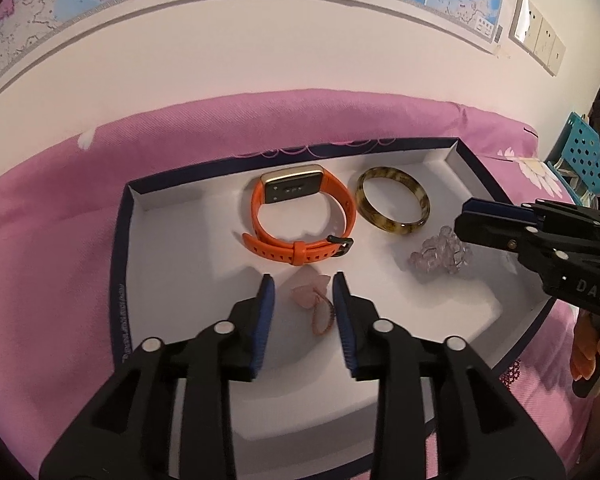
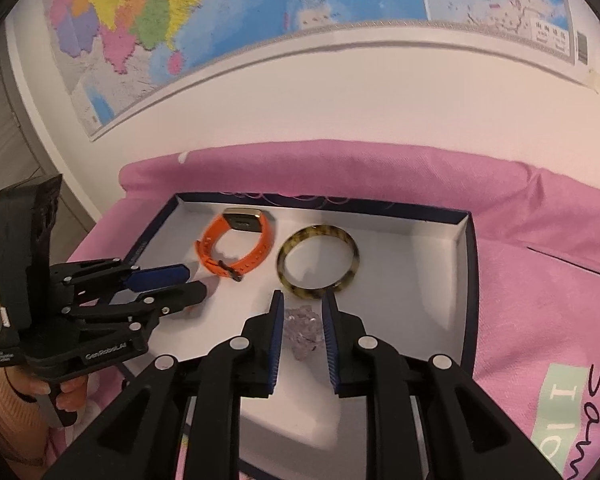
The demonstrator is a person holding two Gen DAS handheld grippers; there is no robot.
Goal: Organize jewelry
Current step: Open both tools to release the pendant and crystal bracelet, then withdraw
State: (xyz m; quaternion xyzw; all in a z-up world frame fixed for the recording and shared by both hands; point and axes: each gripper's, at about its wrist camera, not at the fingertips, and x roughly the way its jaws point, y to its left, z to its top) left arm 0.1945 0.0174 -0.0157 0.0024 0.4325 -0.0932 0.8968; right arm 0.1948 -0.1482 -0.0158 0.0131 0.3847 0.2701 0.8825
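A white-lined, navy-edged box [image 1: 476, 168] lies on a pink cloth. In it are an orange smartwatch [image 1: 300, 216], a tortoiseshell bangle [image 1: 392, 204], a clear crystal bead bracelet [image 1: 440, 254] and a pale pink earring piece [image 1: 314, 302]. My left gripper [image 1: 304, 284] is open, its fingers either side of the pink piece. My right gripper [image 2: 302, 300] is open, its fingers either side of the bead bracelet [image 2: 302, 330]. The watch [image 2: 236, 242] and bangle [image 2: 318, 260] lie beyond it.
Pink cloth [image 1: 60, 260] covers the surface around the box. A wall with maps [image 2: 220, 12] stands behind. A teal perforated basket [image 1: 584, 152] sits at the far right. Wall sockets [image 1: 538, 32] are at the upper right.
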